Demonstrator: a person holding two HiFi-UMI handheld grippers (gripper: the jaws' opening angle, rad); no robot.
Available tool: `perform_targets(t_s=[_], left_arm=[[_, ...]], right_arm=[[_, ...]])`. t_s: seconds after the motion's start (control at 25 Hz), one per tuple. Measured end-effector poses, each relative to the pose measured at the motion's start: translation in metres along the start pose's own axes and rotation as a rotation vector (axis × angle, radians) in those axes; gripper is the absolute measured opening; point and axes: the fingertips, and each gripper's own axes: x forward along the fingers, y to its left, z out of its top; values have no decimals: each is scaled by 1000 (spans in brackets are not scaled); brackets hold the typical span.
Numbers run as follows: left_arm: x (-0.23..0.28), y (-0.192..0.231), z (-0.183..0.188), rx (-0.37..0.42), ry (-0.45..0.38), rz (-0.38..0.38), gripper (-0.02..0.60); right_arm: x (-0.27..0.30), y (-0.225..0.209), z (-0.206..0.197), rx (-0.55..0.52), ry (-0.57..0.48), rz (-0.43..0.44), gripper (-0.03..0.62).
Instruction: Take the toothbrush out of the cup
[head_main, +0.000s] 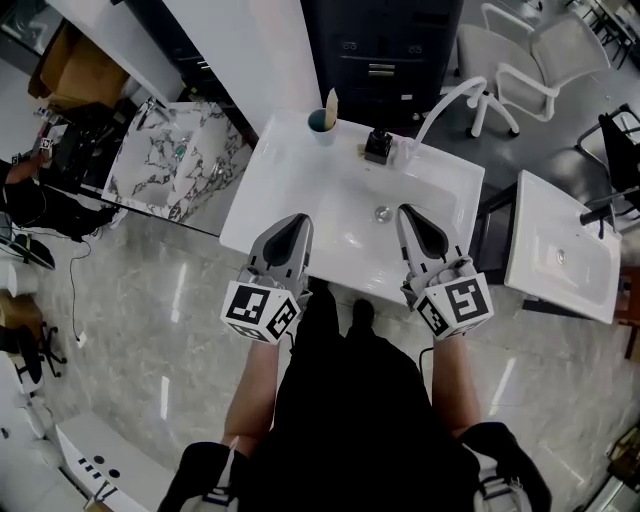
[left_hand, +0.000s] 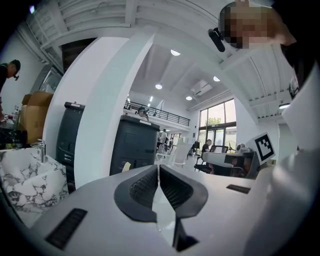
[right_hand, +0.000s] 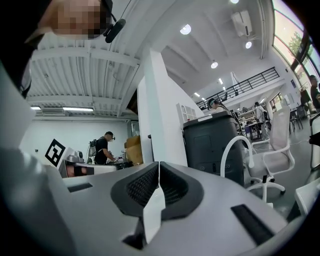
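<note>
A teal cup (head_main: 322, 125) stands at the far edge of the white washbasin (head_main: 300, 190), with a cream toothbrush (head_main: 331, 100) sticking upright out of it. My left gripper (head_main: 296, 224) hangs over the basin's near left edge, well short of the cup, shut with nothing in it. Over the near right part, my right gripper (head_main: 411, 214) is shut and empty too. In the left gripper view the jaws (left_hand: 158, 167) meet, and a cream tip, probably the toothbrush (left_hand: 126, 166), shows just above the left jaw. The right gripper view shows that gripper (right_hand: 159, 165) shut, with no cup in sight.
A small black bottle (head_main: 378, 146) and a white curved faucet (head_main: 447, 101) stand at the basin's back right. A second white basin (head_main: 560, 250) is to the right, and a marbled one (head_main: 170, 160) to the left. White chairs (head_main: 520, 60) and a dark cabinet (head_main: 380, 50) lie beyond.
</note>
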Motion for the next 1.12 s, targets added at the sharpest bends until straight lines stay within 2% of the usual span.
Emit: perform_targets(t_s=[0.32, 0.52, 0.76, 1.12], left_arm=[[55, 40, 20, 4, -7, -115, 25], [87, 66, 26, 22, 10, -190, 26], [122, 95, 9, 9, 63, -260, 26], [165, 113, -10, 49, 133, -348, 28]], right_arm=[[44, -4, 17, -30, -6, -80, 32], [74, 5, 11, -8, 18, -125, 32], [96, 12, -1, 4, 51, -202, 32], [108, 8, -11, 33, 59, -314, 32]])
